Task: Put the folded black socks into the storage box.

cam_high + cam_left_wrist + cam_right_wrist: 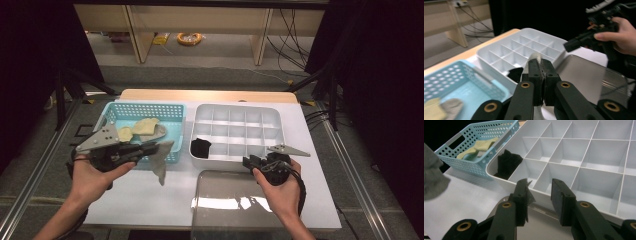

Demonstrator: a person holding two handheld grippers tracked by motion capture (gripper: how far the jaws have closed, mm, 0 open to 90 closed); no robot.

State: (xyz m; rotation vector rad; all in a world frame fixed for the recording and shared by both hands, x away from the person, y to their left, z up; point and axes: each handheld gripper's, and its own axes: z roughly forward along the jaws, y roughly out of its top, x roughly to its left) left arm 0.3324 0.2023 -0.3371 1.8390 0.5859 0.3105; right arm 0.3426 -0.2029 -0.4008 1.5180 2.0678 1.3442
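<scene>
My table (310, 165) has a white top with a pale wood strip along its far edge. Beyond it the floor (215, 75) is grey. Past that stand light wooden furniture legs (134, 35), one pair far left of the table, another (261, 40) far right. A yellow coil (189, 38) lies on the floor between them. Black cables (292, 45) trail beside the right legs. Dark curtains (380, 75) hang on both sides of the table. Metal rails (350, 165) run along its flanks.
</scene>
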